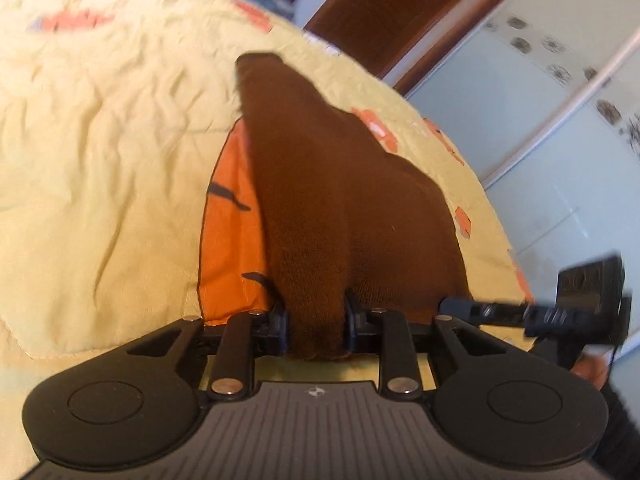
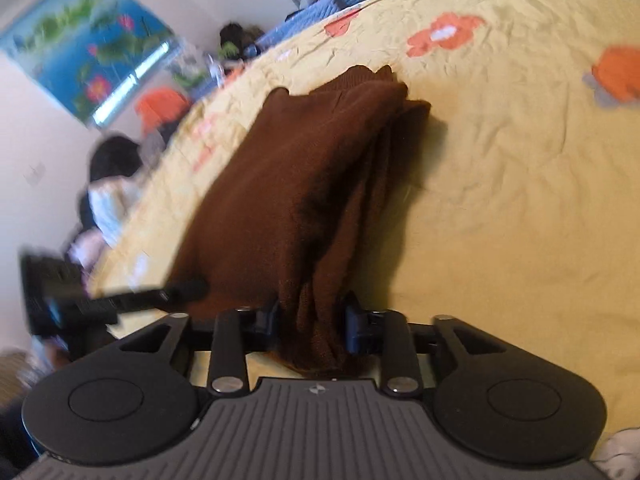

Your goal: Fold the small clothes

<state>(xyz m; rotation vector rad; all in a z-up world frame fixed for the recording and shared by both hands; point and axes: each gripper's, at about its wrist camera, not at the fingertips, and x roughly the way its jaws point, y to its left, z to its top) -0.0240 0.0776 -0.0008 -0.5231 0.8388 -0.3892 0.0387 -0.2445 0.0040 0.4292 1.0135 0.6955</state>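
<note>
Evidently the brown garment (image 1: 340, 200) is clamped by both left gripper (image 1: 316, 320) and right gripper (image 2: 312, 320) (edge bunched); a matched lift-and-fold seems called for.

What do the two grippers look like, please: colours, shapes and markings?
Both match: left gripper and right gripper have a grey ribbed body with a small round emblem, two black rounded lobes, black link arms with silver pins, and dark blue-black fingers.

Plain brown garment (image 1: 344, 200) on a yellow bedspread (image 1: 100, 160) with orange, perhaps floral, patches, seemingly.
</note>
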